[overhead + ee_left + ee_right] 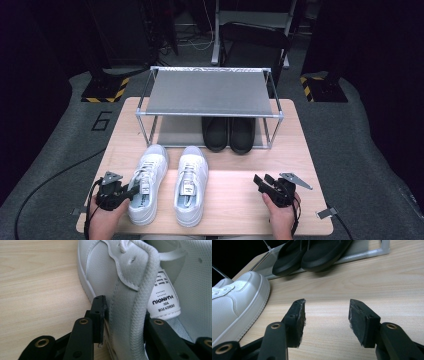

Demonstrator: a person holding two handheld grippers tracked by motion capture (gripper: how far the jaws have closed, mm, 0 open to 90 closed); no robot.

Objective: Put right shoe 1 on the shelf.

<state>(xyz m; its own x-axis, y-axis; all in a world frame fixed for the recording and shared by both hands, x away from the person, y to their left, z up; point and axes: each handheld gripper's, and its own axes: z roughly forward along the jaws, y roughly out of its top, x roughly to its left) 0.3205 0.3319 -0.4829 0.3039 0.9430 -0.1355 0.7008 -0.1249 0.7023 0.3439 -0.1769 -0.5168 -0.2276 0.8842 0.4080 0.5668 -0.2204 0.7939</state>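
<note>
White sneaker [146, 184] toe toward rack [210, 92], left tongs [131, 192] gripping its collar, right tongs [261, 182] released.

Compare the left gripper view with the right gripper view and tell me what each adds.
Left gripper view: the left gripper straddles the collar wall of the left white sneaker, beside its printed tongue label.

Right gripper view: the right gripper stands open over bare wood, with a pair of black shoes on the rack's lower shelf and the toe of the right white sneaker.

Both: the wooden table.
</note>
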